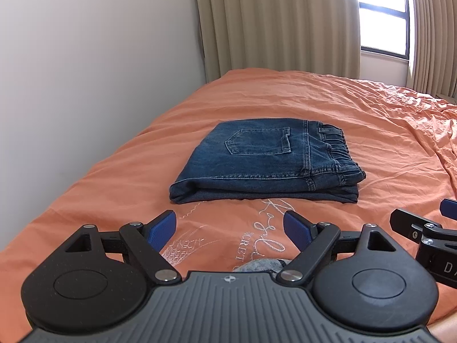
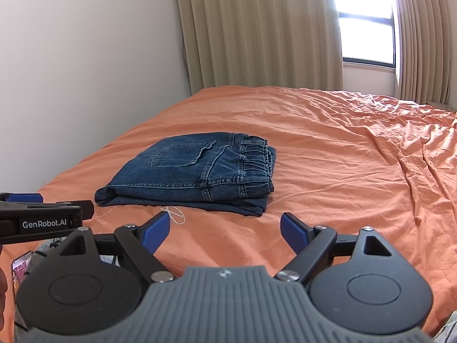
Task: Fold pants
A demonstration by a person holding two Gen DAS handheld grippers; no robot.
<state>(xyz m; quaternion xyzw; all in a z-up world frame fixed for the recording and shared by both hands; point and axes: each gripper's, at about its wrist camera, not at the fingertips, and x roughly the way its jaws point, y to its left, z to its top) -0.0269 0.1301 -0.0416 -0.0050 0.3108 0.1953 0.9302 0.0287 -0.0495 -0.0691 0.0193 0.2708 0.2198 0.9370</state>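
A pair of blue jeans [image 1: 265, 160] lies folded into a compact rectangle on the orange bedspread [image 1: 285, 97], back pocket up and waistband to the right. It also shows in the right wrist view [image 2: 191, 174]. My left gripper [image 1: 230, 228] is open and empty, held above the bedspread just in front of the jeans' near edge. My right gripper [image 2: 225, 230] is open and empty, in front of and to the right of the jeans. Each gripper shows at the edge of the other's view: the right one [image 1: 425, 225], the left one [image 2: 42, 214].
A white wall [image 1: 100, 71] runs along the bed's left side. Beige curtains [image 1: 274, 23] and a bright window [image 1: 382, 14] stand behind the bed. White embroidery [image 1: 265, 237] marks the bedspread near me. A phone [image 2: 21, 268] lies at the lower left.
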